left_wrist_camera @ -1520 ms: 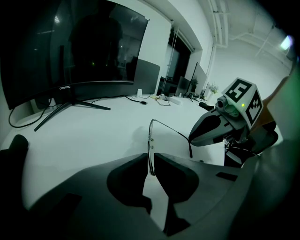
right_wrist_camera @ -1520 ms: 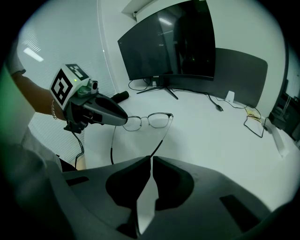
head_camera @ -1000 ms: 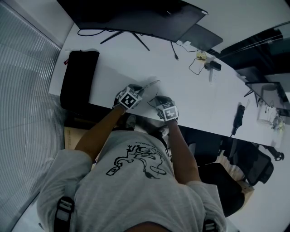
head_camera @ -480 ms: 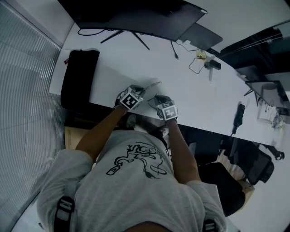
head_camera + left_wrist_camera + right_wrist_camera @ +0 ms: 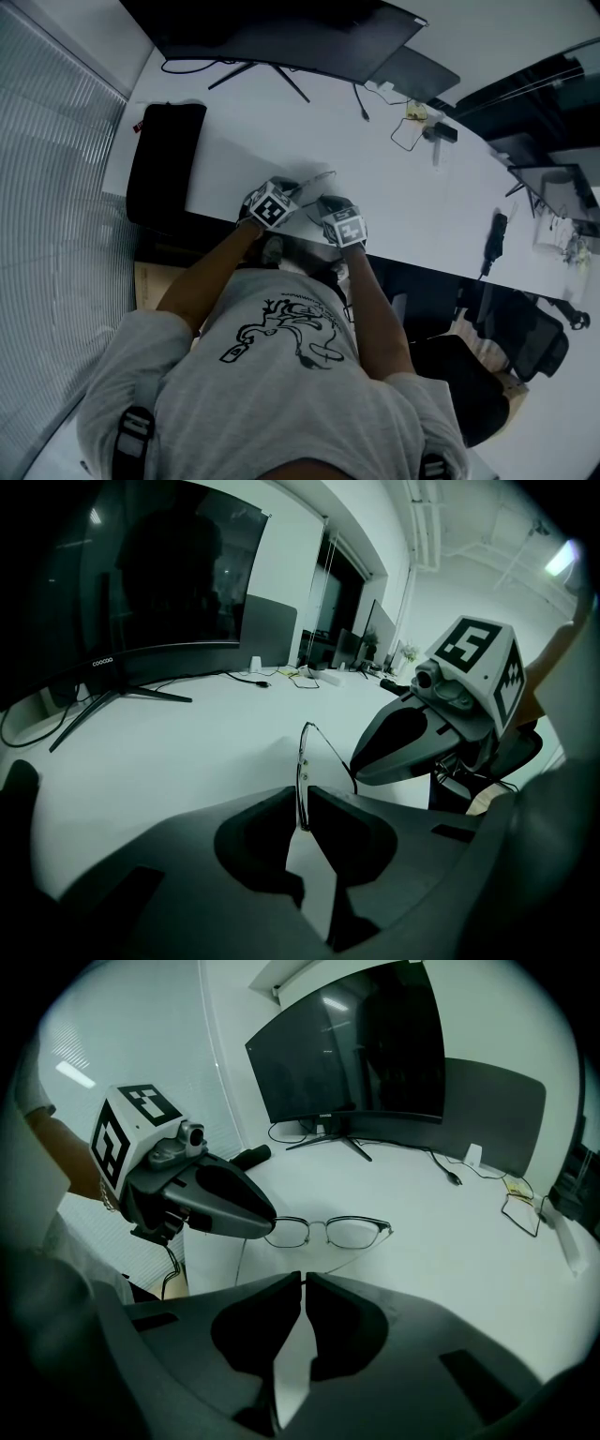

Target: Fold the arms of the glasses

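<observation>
Thin metal-framed glasses [image 5: 328,1232] hang just above the white table [image 5: 403,197], near its front edge; in the head view they show as a thin frame [image 5: 319,175]. My left gripper [image 5: 301,803] is shut on one end of the front frame [image 5: 302,761], which appears edge-on there. In the right gripper view that gripper [image 5: 225,1199] covers the frame's left end. My right gripper [image 5: 303,1279] is shut on the tip of the glasses arm [image 5: 352,1255], which runs back from the right hinge. The other arm hangs down below the left lens.
A large dark monitor [image 5: 281,37] stands at the back of the table. A black pouch [image 5: 164,159] lies at the left end. Cables and small items [image 5: 412,127] sit at the back right, and a black device [image 5: 494,239] lies by the right front edge.
</observation>
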